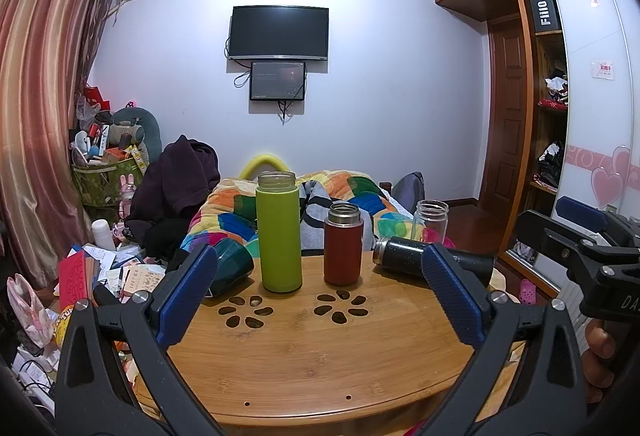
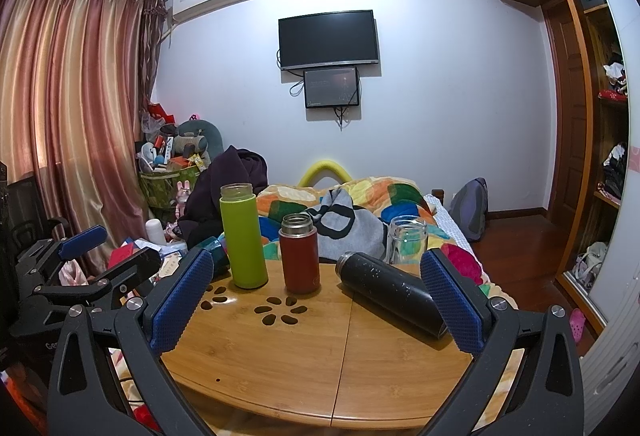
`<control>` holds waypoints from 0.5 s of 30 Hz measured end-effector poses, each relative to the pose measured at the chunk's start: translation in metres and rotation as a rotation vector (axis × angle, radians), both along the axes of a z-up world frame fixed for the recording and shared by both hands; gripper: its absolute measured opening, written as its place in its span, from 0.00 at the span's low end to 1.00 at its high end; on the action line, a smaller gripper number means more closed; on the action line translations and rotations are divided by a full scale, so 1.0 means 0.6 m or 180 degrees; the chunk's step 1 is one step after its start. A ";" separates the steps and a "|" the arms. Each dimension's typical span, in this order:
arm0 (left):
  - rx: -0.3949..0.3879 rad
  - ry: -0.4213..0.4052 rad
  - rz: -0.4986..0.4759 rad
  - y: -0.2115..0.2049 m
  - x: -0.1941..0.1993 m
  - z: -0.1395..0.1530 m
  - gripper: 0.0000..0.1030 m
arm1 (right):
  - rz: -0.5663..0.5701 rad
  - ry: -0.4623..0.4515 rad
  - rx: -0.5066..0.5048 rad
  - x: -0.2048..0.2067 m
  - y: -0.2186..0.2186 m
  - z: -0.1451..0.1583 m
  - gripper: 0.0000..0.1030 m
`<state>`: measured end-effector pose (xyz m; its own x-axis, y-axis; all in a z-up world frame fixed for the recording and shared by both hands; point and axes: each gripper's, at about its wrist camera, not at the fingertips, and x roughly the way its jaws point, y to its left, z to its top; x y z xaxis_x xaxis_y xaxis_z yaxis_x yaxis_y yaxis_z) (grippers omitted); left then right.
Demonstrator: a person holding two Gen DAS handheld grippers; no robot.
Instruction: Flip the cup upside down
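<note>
On the round bamboo table [image 1: 320, 364] [image 2: 312, 368] stand a tall lime-green cup [image 1: 279, 232] [image 2: 243, 236], a shorter red cup [image 1: 343, 244] [image 2: 299, 254] and a clear glass jar [image 1: 431, 219] [image 2: 406, 239], all upright with open mouths. A black speckled flask [image 1: 432, 256] [image 2: 390, 290] lies on its side at the right. A dark teal cup [image 1: 230, 268] [image 2: 214, 252] lies at the left behind a finger. My left gripper [image 1: 320, 300] is open and empty above the near table. My right gripper [image 2: 316, 302] is open and empty; the flask lies beside its right finger [image 2: 452, 304].
A bed with a colourful quilt [image 1: 360, 196] lies behind the table. Clutter of papers and boxes [image 1: 100, 276] covers the floor at the left. A wardrobe [image 1: 560, 116] stands at the right. The right gripper shows in the left wrist view [image 1: 592, 256], the left one in the right wrist view [image 2: 80, 276].
</note>
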<state>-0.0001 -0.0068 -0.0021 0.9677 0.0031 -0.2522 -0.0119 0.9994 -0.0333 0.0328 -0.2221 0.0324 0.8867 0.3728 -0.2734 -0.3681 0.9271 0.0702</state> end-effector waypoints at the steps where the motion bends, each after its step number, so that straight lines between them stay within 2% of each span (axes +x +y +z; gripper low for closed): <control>1: -0.0004 0.0000 0.0000 0.000 0.001 -0.001 1.00 | 0.0000 -0.0001 -0.0004 0.000 0.001 -0.002 1.00; 15: -0.0027 0.0004 0.0023 0.008 0.001 -0.005 1.00 | 0.0041 -0.0043 0.0000 -0.002 0.003 -0.007 1.00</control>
